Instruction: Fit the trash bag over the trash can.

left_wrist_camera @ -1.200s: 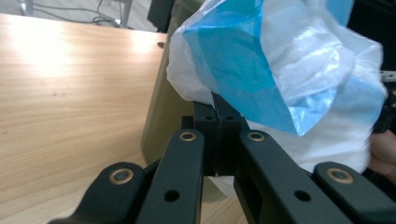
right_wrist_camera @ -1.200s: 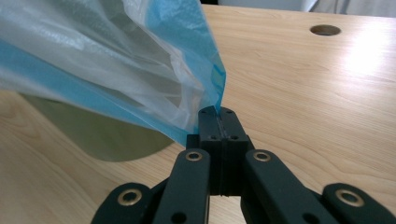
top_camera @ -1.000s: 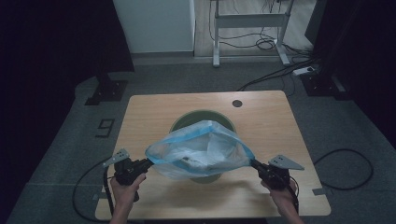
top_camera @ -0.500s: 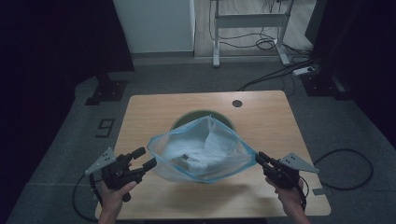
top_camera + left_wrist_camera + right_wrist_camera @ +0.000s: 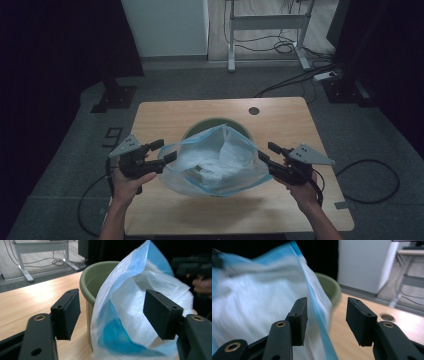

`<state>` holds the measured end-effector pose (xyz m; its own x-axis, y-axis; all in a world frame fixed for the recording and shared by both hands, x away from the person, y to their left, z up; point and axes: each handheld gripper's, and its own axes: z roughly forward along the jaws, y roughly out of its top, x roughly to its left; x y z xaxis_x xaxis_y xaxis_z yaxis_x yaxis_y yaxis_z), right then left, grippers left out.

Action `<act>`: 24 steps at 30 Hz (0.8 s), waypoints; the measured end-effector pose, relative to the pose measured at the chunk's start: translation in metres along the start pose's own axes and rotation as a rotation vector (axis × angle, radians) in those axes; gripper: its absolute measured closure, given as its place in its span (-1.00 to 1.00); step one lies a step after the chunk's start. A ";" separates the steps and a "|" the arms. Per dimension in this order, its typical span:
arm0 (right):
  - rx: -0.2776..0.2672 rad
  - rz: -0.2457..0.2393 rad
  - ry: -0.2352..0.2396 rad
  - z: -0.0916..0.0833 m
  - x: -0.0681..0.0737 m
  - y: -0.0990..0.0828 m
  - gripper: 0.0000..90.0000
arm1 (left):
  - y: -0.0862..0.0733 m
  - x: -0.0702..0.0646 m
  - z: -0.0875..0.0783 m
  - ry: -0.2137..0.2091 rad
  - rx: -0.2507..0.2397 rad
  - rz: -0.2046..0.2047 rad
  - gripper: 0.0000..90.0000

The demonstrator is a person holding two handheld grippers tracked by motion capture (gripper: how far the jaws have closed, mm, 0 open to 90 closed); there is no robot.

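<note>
A pale blue see-through plastic bag billows over a green round bin at the middle of the wooden table. My left gripper sits at the bag's left corner and my right gripper at its right corner. Both sets of jaws have just been opening; the left then eased in slightly. In the left gripper view the left gripper stands wide around the bag, its pads clear of the film, with the bin behind. In the right gripper view the bag's blue edge runs between the open jaws of the right gripper.
A round cable hole is near the table's far edge. Cables lie on the floor at both sides. A white desk frame and dark stand bases are beyond the table.
A second ago both grippers were shut on the bag's corners, low over the table. Both hands have since risen and both sets of jaws have opened, letting go of the film.
</note>
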<state>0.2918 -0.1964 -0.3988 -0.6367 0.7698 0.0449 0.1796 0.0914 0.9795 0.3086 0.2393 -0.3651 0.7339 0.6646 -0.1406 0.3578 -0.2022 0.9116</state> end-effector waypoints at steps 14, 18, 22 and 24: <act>0.088 -0.080 0.012 0.046 0.008 0.027 0.97 | 0.003 0.003 0.012 0.093 -0.053 0.003 0.89; 0.082 -0.067 -0.001 0.047 0.003 0.028 0.98 | 0.002 0.006 0.013 0.100 -0.072 -0.018 0.99; 0.072 -0.060 -0.006 0.049 -0.003 0.029 0.98 | 0.005 0.009 0.014 0.080 -0.081 -0.030 0.99; 0.065 -0.057 -0.014 0.051 -0.005 0.031 0.98 | 0.005 0.010 0.015 0.078 -0.083 -0.033 0.99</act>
<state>0.3390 -0.1650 -0.3790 -0.6369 0.7708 -0.0134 0.1923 0.1757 0.9655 0.3268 0.2339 -0.3676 0.6745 0.7242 -0.1437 0.3299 -0.1215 0.9361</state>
